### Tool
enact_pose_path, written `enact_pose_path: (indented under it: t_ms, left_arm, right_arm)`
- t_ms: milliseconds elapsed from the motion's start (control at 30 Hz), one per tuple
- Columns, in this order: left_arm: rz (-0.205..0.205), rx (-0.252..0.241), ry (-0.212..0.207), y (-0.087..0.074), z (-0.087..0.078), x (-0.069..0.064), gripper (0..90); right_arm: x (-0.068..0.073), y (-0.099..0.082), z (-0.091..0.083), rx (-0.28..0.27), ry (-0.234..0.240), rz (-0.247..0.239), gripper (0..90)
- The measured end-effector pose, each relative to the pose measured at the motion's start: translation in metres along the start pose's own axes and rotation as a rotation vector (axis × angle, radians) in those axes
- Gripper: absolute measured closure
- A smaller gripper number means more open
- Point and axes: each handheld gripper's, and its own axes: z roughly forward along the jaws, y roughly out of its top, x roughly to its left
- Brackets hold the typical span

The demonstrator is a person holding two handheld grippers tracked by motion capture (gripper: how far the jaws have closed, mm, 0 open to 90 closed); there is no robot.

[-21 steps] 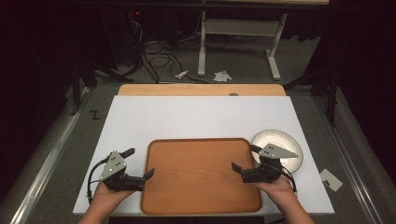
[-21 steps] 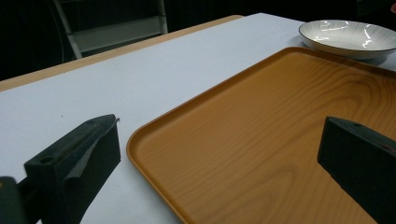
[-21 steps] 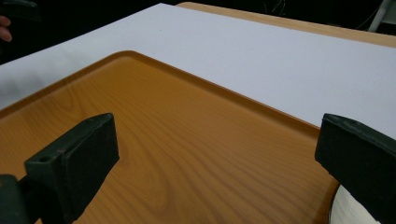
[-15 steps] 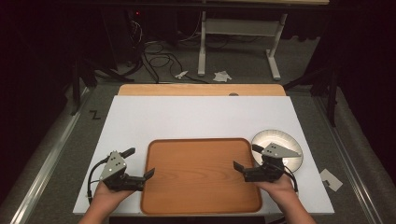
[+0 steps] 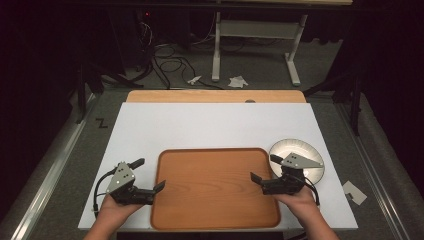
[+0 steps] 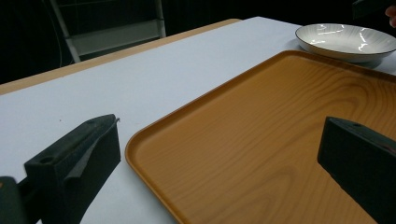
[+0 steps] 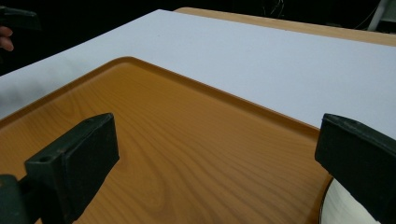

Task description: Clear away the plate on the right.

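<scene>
Both hand-held grippers sit at the lower part of the high view much as they did a moment ago: the left hand-held gripper at the tray's left edge, the right hand-held gripper at its right edge, each with jaws spread wide and nothing between the pads. Hardly anything has shifted, so I judge the lift not yet begun. The wooden tray lies flat and bare on the white counter, lower centre of the frame. Just beside its upper right corner rests a white plate, partly behind the right hand-held gripper.
</scene>
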Motion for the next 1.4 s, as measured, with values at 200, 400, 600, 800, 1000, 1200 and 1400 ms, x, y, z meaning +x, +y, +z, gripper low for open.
enact_pose_path:
  t_ms: [200, 400, 600, 800, 1000, 1200, 1400]
  left_arm:
    - [-0.001, 0.007, 0.001, -0.002, 0.001, 0.000, 0.3]
    - [-0.019, 0.014, 0.015, -0.002, 0.002, 0.003, 0.3]
    - [-0.041, 0.017, 0.020, -0.001, 0.004, 0.005, 0.3]
    - [-0.046, 0.008, 0.026, 0.000, 0.009, 0.007, 0.3]
    - [-0.048, 0.015, 0.024, 0.002, 0.013, 0.008, 0.4]
    - [-0.038, 0.014, 0.024, 0.004, 0.017, 0.008, 0.4]
    - [-0.037, 0.007, 0.018, 0.005, 0.019, 0.007, 0.5]
  right_arm:
    - [-0.002, -0.001, 0.000, 0.011, 0.001, 0.008, 0.0]
    - [-0.008, -0.003, -0.002, 0.030, -0.025, 0.002, 0.0]
    - [-0.018, -0.007, -0.007, 0.040, -0.054, 0.014, 0.0]
    - [-0.032, -0.012, -0.018, 0.037, -0.107, 0.046, 0.0]
    - [-0.045, -0.018, -0.028, 0.036, -0.145, 0.062, 0.0]
    - [-0.055, -0.023, -0.040, 0.025, -0.185, 0.088, 0.0]
    - [-0.070, -0.029, -0.052, 0.010, -0.231, 0.128, 0.0]
